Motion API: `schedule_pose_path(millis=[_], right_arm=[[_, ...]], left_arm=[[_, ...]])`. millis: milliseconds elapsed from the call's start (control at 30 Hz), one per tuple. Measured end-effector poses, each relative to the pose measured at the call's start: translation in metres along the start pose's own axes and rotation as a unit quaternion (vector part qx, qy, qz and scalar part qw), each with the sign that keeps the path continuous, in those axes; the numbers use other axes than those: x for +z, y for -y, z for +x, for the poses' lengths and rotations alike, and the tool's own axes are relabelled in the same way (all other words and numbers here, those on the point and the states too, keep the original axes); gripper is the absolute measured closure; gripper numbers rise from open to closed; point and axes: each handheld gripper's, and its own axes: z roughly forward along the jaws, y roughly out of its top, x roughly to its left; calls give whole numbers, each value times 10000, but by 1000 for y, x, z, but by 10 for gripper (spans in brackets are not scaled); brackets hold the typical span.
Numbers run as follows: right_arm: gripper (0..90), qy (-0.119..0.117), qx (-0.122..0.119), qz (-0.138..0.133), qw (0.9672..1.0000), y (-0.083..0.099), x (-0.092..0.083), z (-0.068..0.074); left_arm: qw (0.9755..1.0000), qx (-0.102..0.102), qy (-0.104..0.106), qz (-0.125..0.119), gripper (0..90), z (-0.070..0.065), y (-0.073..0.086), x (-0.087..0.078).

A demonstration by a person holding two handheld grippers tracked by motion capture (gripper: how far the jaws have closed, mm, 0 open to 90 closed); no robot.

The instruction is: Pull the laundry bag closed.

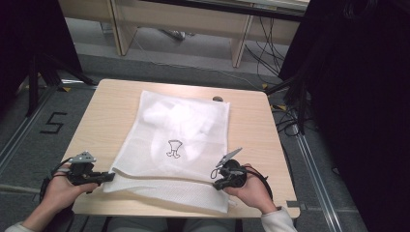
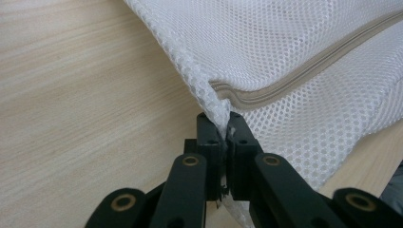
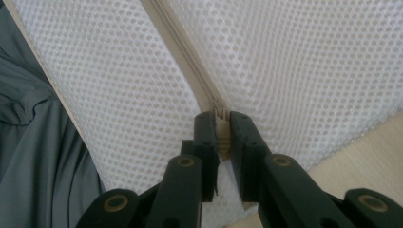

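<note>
- Clamping our left gripper [image 2: 222, 124] on the near-left corner of the white mesh zippered laundry bag [image 1: 181, 140].
- Our right gripper [image 3: 222, 124] pinches the beige plastic zipper pull [image 3: 221, 135].
- Bag lies flat on the light wooden table [image 1: 104, 113].

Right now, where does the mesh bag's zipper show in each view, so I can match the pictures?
High view: the zipper runs along the mesh bag's near folded edge, between both grippers.
Left gripper view: it crosses the right half, ending at the jaws.
Right gripper view: from top centre down to the jaws.
Shared landmark: the wooden table.
</note>
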Motion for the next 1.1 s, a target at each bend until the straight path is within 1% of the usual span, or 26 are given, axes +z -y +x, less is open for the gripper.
schedule_pose_path(millis=[67, 133, 167, 233, 267, 300, 333, 367, 400, 467, 500, 533, 567, 600, 633, 667, 700, 733, 767, 800, 833, 867, 967, 1033, 1067, 1100], right_arm=[[822, -11, 54, 52, 10000, 5, 0, -1], [823, -1, 57, 32, 10000, 6, 0, -1], [823, 17, 64, 35, 10000, 7, -1, -2], [823, 0, 5, -2, 10000, 8, -1, -4], [822, 20, -9, 28, 10000, 9, -1, -4], [822, 23, 130, 47, 9999, 10, -1, -3], [822, -11, 177, 47, 9998, 11, -1, -3], [822, 23, 83, 69, 9999, 12, -2, -5], [823, 7, 124, 72, 9999, 12, -2, -4], [823, 12, 61, 62, 10000, 14, -2, -6], [823, 12, 61, 62, 10000, 14, -2, -6], [823, 2, 169, 57, 9998, 15, -2, -5], [822, 23, 124, 96, 9999, 16, -2, -6], [822, 31, 137, 102, 9998, 16, -2, -6], [822, -49, 246, 84, 9996, 18, -2, -5], [822, 16, 156, 101, 9998, 18, -2, -6], [822, -6, 96, 102, 9999, 19, -1, -7], [822, -8, 130, 73, 9999, 20, -1, -7], [822, -38, 269, 173, 9995, 21, -1, -6], [822, -38, 269, 173, 9995, 21, -1, -6], [822, -15, 186, 164, 9997, 21, -1, -7], [822, 47, 197, 200, 9996, 21, -1, -7], [822, 3, 117, 195, 9997, 21, 0, -9], [822, 4, 126, 216, 9997, 21, 1, -8], [822, -2, 207, 269, 9994, 21, 1, -6], [821, -13, 112, 248, 9996, 21, 3, -8]], left_arm=[[10000, -5, -3, 5, 855, 0, 0, 0], [10000, -3, -7, 6, 855, 0, 0, 0], [10000, -61, 0, -38, 855, -1, 0, 1], [10000, -75, 0, -52, 855, -1, 0, 1], [10000, -78, 3, -47, 855, -1, 0, 1], [10000, 1, 6, 23, 855, 1, 0, 0], [10000, -5, -5, 13, 855, 0, 0, 0], [10000, -3, -3, 15, 855, 0, 0, 0], [9999, -86, 11, -53, 854, -1, 1, 1], [10000, -78, 3, -41, 854, -1, 1, 1], [10000, 9, 2, 32, 854, 1, 1, 0], [10000, -78, -2, -41, 854, -1, 1, 1], [10000, -76, -1, -43, 854, 0, 1, 1], [10000, -7, -3, 12, 854, 1, 1, 0], [10000, -10, -7, 8, 854, 1, 1, 0], [10000, -65, 0, -35, 854, 0, 1, 1], [9999, 30, -21, 122, 854, 1, 0, -1], [9999, 15, 23, 132, 854, 1, 0, -1], [10000, -59, 28, 62, 854, 0, 0, 0], [9999, 21, 17, 128, 854, 1, 0, -1], [10000, -18, -19, 3, 853, 1, 1, 0], [10000, 1, -62, 60, 853, 1, 1, 0], [9999, 17, -28, 117, 853, 2, 0, 0], [9999, 26, -33, 125, 853, 2, 0, -1], [9999, 30, -33, 135, 852, 2, 0, -1], [9999, 29, 8, 140, 851, 2, 0, -1]])
